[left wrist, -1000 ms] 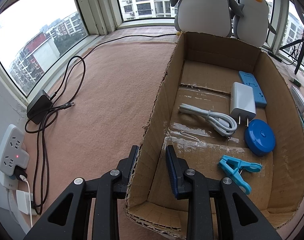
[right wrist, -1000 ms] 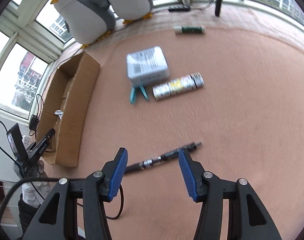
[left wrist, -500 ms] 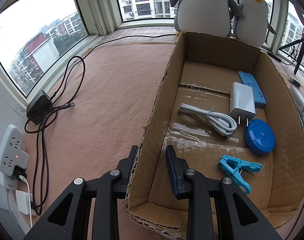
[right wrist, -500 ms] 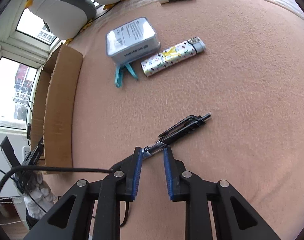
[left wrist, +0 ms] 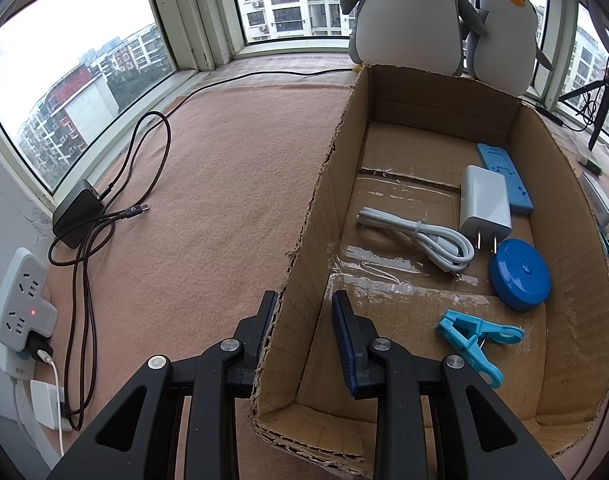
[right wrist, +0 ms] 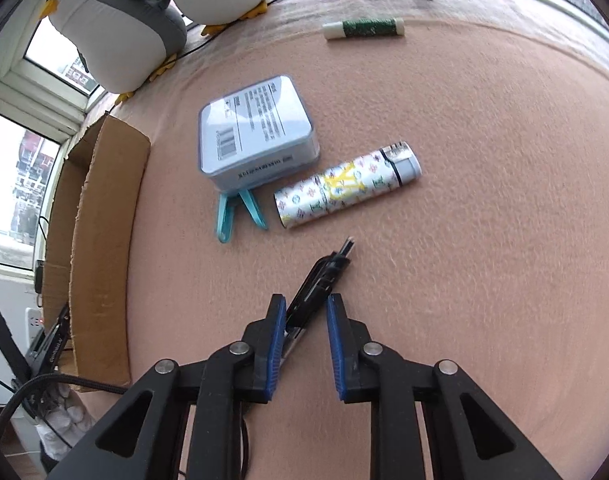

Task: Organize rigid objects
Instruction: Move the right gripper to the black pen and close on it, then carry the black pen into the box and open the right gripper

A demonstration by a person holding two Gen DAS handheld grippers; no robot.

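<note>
My left gripper [left wrist: 304, 312] straddles the near left wall of the cardboard box [left wrist: 304, 240], one finger outside, one inside, closed on the wall. In the box lie a white cable [left wrist: 420, 240], a white charger [left wrist: 484, 204], a blue flat piece [left wrist: 504, 178], a blue round case [left wrist: 520, 274] and a blue clip [left wrist: 476, 340]. My right gripper [right wrist: 306, 312] holds a black pen [right wrist: 324, 276] between its jaws, tilted up and away. Beyond it lie a patterned lighter [right wrist: 348, 188], a grey tin [right wrist: 256, 132], a teal clip [right wrist: 234, 214] and a green glue stick [right wrist: 362, 28].
Two plush penguins [right wrist: 116, 28] sit by the windows at the far edge. A power strip [left wrist: 20, 304], a black adapter [left wrist: 76, 212] and cables lie left of the box. The box [right wrist: 92, 224] shows at the left of the right wrist view.
My right gripper closed on the black pen and lifted it, so the pen now points away. The left gripper and box have not moved.
</note>
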